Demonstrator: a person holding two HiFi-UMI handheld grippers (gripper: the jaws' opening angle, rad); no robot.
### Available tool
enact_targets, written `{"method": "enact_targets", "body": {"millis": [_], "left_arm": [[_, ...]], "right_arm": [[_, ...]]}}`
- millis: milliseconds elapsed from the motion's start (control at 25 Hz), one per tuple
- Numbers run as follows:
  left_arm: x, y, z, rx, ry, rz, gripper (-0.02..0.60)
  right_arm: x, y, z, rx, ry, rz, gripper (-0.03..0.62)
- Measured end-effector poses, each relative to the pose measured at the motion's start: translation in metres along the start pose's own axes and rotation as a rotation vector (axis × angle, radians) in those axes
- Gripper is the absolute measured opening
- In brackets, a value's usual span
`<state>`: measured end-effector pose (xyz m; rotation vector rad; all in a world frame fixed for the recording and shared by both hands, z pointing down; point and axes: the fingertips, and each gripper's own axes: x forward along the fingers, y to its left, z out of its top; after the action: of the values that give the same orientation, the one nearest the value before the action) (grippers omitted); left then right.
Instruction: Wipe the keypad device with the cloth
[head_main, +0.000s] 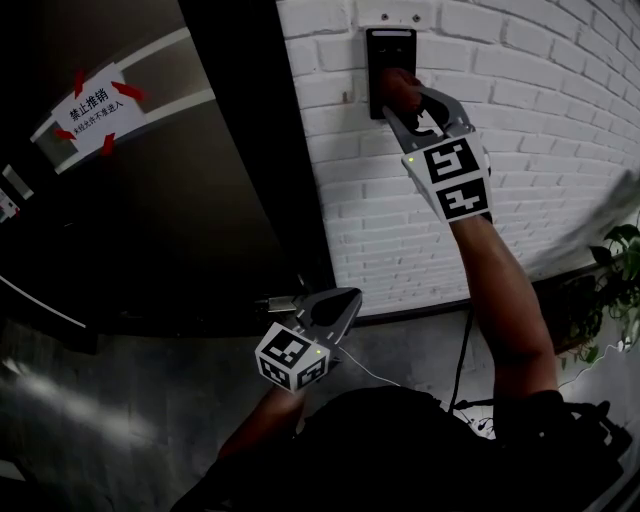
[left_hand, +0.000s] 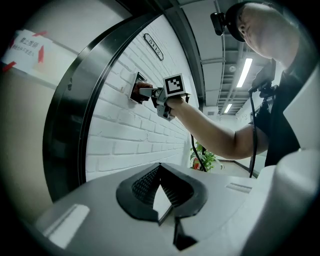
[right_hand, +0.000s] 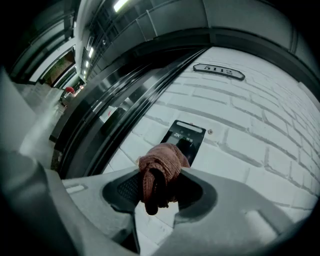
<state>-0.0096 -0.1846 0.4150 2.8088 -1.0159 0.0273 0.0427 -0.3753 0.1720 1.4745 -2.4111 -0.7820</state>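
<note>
Brick wall (head_main: 560, 130) fills the space ahead of the right tongs (head_main: 398, 105); a dark door (head_main: 200, 200) sits off to their left. The keypad device (head_main: 390, 45) is mounted on the wall, straight in front of the tips, so the arm is raised to reach it. The right tongs are clamped on the bunched reddish cloth (right_hand: 161, 167), with the wad sticking out past the tips so fabric, not metal, meets the device face. It's pressed at the lower part. My read is mid-wipe. The left tongs (head_main: 345, 300) hang well below, with the jaws closed up and empty, parked out of the way.
</note>
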Motion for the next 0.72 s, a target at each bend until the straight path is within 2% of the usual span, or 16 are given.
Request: {"method": "enact_targets", "body": {"millis": [720], "left_arm": [[-0.006, 0.001, -0.001, -0.009, -0.002, 0.006, 0.017]], "right_arm": [[-0.004, 0.025, -0.042, 0.034, 0.065, 0.030, 0.144]]}}
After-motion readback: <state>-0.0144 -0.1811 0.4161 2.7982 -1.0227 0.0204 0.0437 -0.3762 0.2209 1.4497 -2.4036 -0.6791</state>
